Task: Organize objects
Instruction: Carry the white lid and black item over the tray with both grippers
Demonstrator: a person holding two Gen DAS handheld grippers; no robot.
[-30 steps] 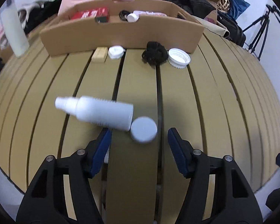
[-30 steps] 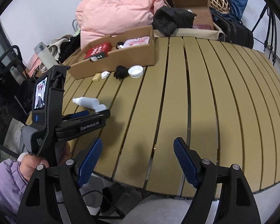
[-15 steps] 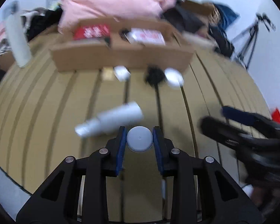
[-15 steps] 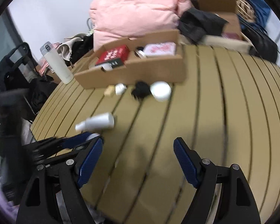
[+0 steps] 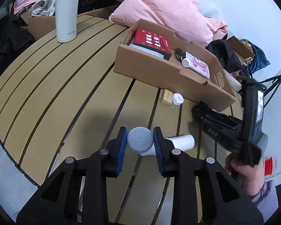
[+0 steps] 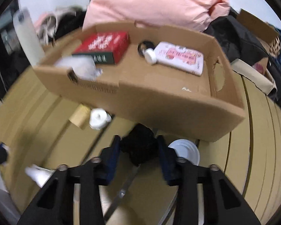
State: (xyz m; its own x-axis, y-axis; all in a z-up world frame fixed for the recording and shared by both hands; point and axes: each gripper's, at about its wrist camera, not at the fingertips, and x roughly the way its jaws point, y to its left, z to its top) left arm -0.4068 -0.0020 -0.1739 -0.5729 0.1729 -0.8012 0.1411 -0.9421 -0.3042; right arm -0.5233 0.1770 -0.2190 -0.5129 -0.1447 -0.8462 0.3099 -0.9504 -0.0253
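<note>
My left gripper is shut on a round grey-white cap and holds it above the slatted table. Below it a white bottle lies on its side. My right gripper points down at a black bundle just in front of the cardboard box. Its jaws are closing, and the blue pads sit against both sides of the bundle. In the left wrist view the right tool and the person's hand reach in from the right.
The box holds a red carton and a pink-and-white bottle. In front of it lie a tan block, a small white cap and a large white lid. A white flask stands at the far left.
My left gripper closed on the cap and lifted it off the table, swinging left. My right gripper travelled across to the black bundle by the box, and its jaws narrowed around it.
</note>
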